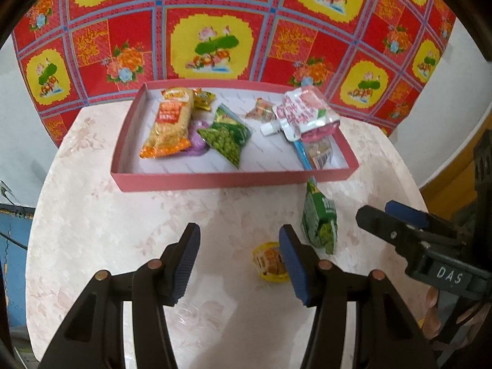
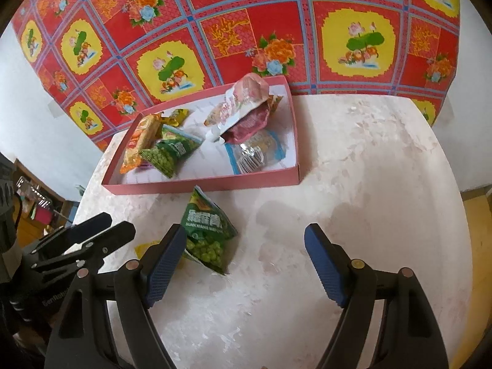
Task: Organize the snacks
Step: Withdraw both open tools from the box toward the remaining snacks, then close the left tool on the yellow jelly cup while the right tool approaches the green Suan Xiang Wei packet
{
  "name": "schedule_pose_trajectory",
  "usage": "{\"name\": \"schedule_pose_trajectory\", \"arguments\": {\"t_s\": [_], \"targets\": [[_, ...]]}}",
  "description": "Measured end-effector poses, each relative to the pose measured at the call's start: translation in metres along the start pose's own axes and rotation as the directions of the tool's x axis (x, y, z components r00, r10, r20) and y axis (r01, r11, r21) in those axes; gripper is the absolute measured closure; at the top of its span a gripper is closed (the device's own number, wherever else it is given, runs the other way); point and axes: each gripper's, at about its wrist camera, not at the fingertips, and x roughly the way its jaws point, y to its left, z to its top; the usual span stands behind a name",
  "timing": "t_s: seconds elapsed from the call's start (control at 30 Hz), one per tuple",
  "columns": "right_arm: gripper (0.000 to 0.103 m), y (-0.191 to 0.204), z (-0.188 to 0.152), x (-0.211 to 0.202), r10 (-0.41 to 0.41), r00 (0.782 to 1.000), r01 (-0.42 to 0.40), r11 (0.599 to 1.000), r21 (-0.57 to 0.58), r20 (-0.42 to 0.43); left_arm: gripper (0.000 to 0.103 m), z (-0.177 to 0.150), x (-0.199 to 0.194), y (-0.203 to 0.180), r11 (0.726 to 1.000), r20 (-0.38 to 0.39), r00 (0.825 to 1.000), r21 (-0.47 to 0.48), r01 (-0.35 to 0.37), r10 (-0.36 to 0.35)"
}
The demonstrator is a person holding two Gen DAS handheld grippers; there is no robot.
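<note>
1. The left gripper (image 1: 236, 258) hovers low over the table (image 1: 92, 215), its blue-padded jaws spread apart with nothing between them.
2. A small yellow packet (image 1: 267, 261) lies on the table just beside the left gripper's right finger, partly hidden behind it.
3. The right gripper (image 2: 246, 258) also hangs above the table with jaws wide apart and empty.
4. A green pea packet (image 2: 206, 233) lies loose on the table, close to the right gripper's left finger; whether the two touch cannot be told. It sits just in front of the tray's near wall.
5. The pink tray (image 1: 215, 180) stands at the far side of the table. It holds an orange snack bag (image 1: 167, 123), a second green pea packet (image 1: 227, 138), a white spouted pouch (image 1: 301, 113) and several smaller packets.
6. A red and yellow flowered cloth (image 1: 215, 40) hangs behind the tray.
7. By my judgement, two snacks are left outside the tray: the green packet and the yellow one.
8. Risks: the two grippers sit near each other, so reaching for neighbouring packets could make them collide. The crinkly packets may slide away if a finger nudges them before the jaws close. The tray's near wall could catch a packet carried too low, and the piled pouches on the right side might spill over the rim.
</note>
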Motion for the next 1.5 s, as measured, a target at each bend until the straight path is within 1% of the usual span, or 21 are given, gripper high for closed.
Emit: {"name": "schedule_pose_trajectory", "arguments": {"t_s": [0.2, 0.57, 0.73, 0.83, 0.9, 1.0, 1.07, 1.17, 1.5], "targets": [[0.022, -0.005, -0.003, 0.001, 0.0, 1.0, 0.0, 1.0, 0.008, -0.007, 0.046, -0.008, 0.006, -0.009, 1.0, -0.028, 0.999, 0.017, 0.02, -0.02], [0.022, -0.01, -0.005, 0.008, -0.004, 1.0, 0.005, 1.0, 0.021, -0.025, 0.047, -0.019, 0.021, -0.022, 0.998, -0.075, 0.997, 0.05, 0.034, -0.031], [0.022, -0.013, -0.005, 0.009, -0.004, 1.0, 0.005, 0.999, 0.036, -0.027, 0.047, -0.022, 0.024, -0.027, 0.997, -0.068, 0.998, 0.076, 0.014, -0.009], [0.022, -0.012, -0.006, 0.011, -0.002, 1.0, 0.003, 0.999, 0.036, -0.031, 0.047, -0.022, 0.024, -0.028, 0.996, -0.059, 0.998, 0.083, 0.016, -0.011], [0.022, -0.012, -0.006, 0.011, -0.001, 0.999, 0.002, 0.999, 0.034, -0.034, 0.05, -0.021, 0.025, -0.029, 0.996, -0.051, 0.999, 0.092, 0.013, -0.009], [0.022, -0.012, -0.006, 0.013, 0.0, 0.999, 0.001, 0.999, 0.033, -0.037, 0.06, -0.021, 0.028, -0.029, 0.995, -0.052, 0.999, 0.102, 0.012, -0.007], [0.022, -0.012, -0.006, 0.013, 0.001, 0.999, 0.0, 0.999, 0.034, -0.037, 0.071, -0.022, 0.03, -0.029, 0.995, -0.058, 0.998, 0.102, 0.024, -0.018], [0.022, -0.012, -0.007, 0.013, 0.0, 0.999, 0.001, 0.999, 0.033, -0.039, 0.078, -0.024, 0.031, -0.028, 0.995, -0.06, 0.998, 0.1, 0.028, -0.022], [0.022, -0.004, -0.008, 0.013, 0.01, 0.999, -0.01, 1.0, 0.018, -0.043, 0.078, -0.019, 0.026, -0.016, 0.998, -0.045, 0.999, 0.062, 0.021, -0.018]]}}
